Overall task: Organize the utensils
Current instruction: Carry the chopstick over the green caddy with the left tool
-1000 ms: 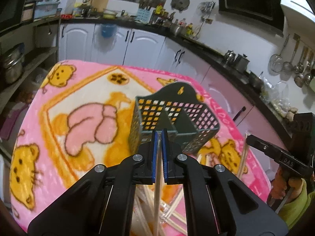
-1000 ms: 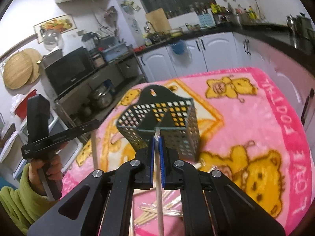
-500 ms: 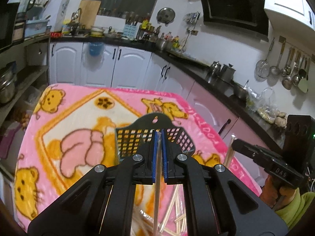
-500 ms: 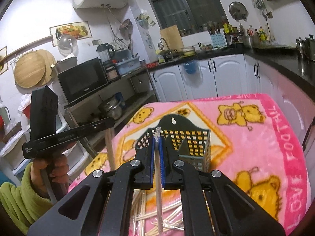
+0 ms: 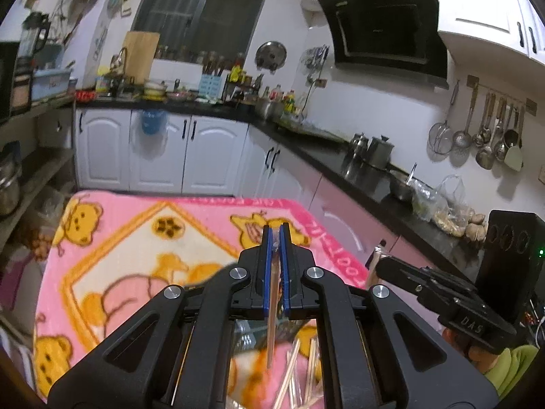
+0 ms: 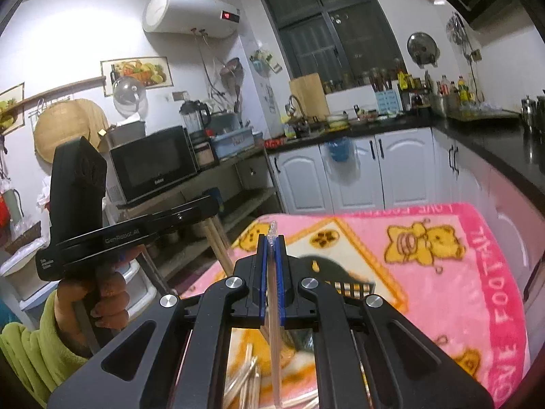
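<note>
While our left tongs (image 5: 276, 235) pinch a single wooden chopstick (image 5: 272, 306) between their blue pads, our right tongs (image 6: 271, 242) are clamped just as narrowly on a clear-wrapped chopstick (image 6: 274, 323) whose wrapper tip pokes out past the fingertips. Each stick hangs down behind its tongs toward the desk. Directly below both pairs we see the loose heap of pale chopsticks (image 5: 299, 375) lying on the pink bear-print blanket (image 5: 119, 245) that covers the desk. Just beyond and beneath the right tongs, the dark perforated utensil basket (image 6: 344, 279) shows only its back plate and a strip of mesh; from the left wrist view it is hidden behind the tongs. Off to the side of each pair we see the other handheld gripper, held in a hand (image 6: 102, 303) with a green sleeve (image 6: 30, 347). Farther out, white cabinets (image 5: 160, 156) and a black countertop run round the kitchen.
</note>
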`<state>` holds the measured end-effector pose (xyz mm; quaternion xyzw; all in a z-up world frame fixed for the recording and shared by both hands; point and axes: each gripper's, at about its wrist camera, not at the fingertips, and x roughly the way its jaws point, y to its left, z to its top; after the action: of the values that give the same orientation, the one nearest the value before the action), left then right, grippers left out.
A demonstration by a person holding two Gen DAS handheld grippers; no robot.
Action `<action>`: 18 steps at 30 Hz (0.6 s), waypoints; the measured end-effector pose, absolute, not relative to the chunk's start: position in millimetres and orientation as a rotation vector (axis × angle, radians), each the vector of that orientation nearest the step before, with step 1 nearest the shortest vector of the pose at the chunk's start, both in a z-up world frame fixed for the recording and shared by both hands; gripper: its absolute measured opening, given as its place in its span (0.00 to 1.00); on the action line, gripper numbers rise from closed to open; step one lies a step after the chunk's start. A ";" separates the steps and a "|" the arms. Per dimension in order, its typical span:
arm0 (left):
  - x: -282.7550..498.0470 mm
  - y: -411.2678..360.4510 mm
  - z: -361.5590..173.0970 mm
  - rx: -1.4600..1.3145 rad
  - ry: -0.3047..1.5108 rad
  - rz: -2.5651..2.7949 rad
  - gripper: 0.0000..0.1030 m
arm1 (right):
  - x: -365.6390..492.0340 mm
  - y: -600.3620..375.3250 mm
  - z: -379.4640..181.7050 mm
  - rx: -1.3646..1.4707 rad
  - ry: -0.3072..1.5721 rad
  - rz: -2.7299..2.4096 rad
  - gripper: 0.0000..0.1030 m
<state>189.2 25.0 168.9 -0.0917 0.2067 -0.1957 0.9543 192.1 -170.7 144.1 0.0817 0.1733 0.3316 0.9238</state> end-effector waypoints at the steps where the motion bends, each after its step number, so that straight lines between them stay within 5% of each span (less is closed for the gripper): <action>1: 190.5 23.9 173.5 -0.183 0.411 -0.398 0.02 | 192.9 -169.8 147.5 0.169 0.345 0.680 0.05; 18: 219.6 13.8 211.2 -0.126 0.300 -0.331 0.02 | 224.4 -165.7 201.6 0.126 0.120 0.593 0.05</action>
<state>219.6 13.8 211.2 -0.0624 0.1489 -0.1643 0.9731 224.4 -165.7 201.6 0.0618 0.0591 0.2918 0.9527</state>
